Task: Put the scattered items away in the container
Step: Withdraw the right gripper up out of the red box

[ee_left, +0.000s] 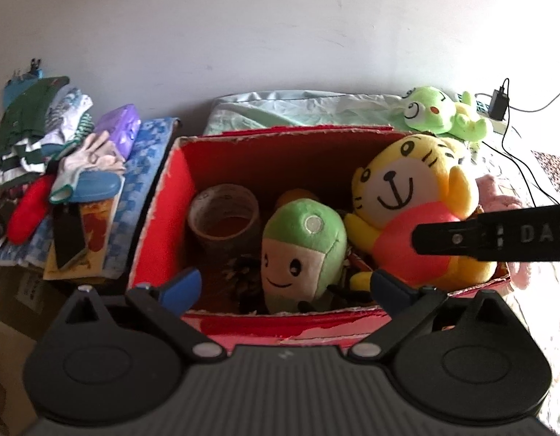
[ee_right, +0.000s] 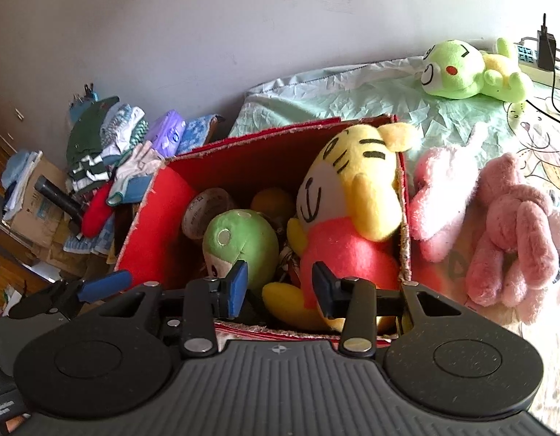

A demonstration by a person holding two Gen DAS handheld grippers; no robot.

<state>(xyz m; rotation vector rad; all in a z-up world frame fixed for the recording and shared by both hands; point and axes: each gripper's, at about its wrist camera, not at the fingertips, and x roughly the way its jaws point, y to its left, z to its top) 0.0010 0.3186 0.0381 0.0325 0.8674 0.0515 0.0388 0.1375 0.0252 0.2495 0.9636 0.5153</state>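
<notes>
The red box (ee_left: 163, 218) stands on the bed (ee_right: 371, 109), open at the top. Inside, a yellow tiger plush (ee_left: 418, 210) in a pink shirt leans against the right wall, its head above the rim. Beside it to the left sits a small green-capped plush (ee_left: 302, 250), and a tape roll (ee_left: 225, 214) lies in the far left corner. Something orange (ee_left: 296, 196) shows behind the green-capped plush, too hidden to identify.

The left hand-held gripper (ee_left: 285, 285) hovers over the near edge of the box with its blue-padded fingers spread wide apart and nothing between them. The right hand-held gripper (ee_right: 278, 287) also hovers over the near edge, above the tiger's leg; its fingers stand partly apart and no pad presses on anything. In the left wrist view one black finger (ee_left: 480, 238) of the right hand-held gripper crosses in front of the tiger.

Outside the box, a pink plush (ee_right: 498, 232) lies just beside its right wall, and a green frog plush (ee_right: 458, 71) lies farther back near a power strip (ee_right: 534, 65). A pile of clothes (ee_left: 43, 127) sits to the left.
</notes>
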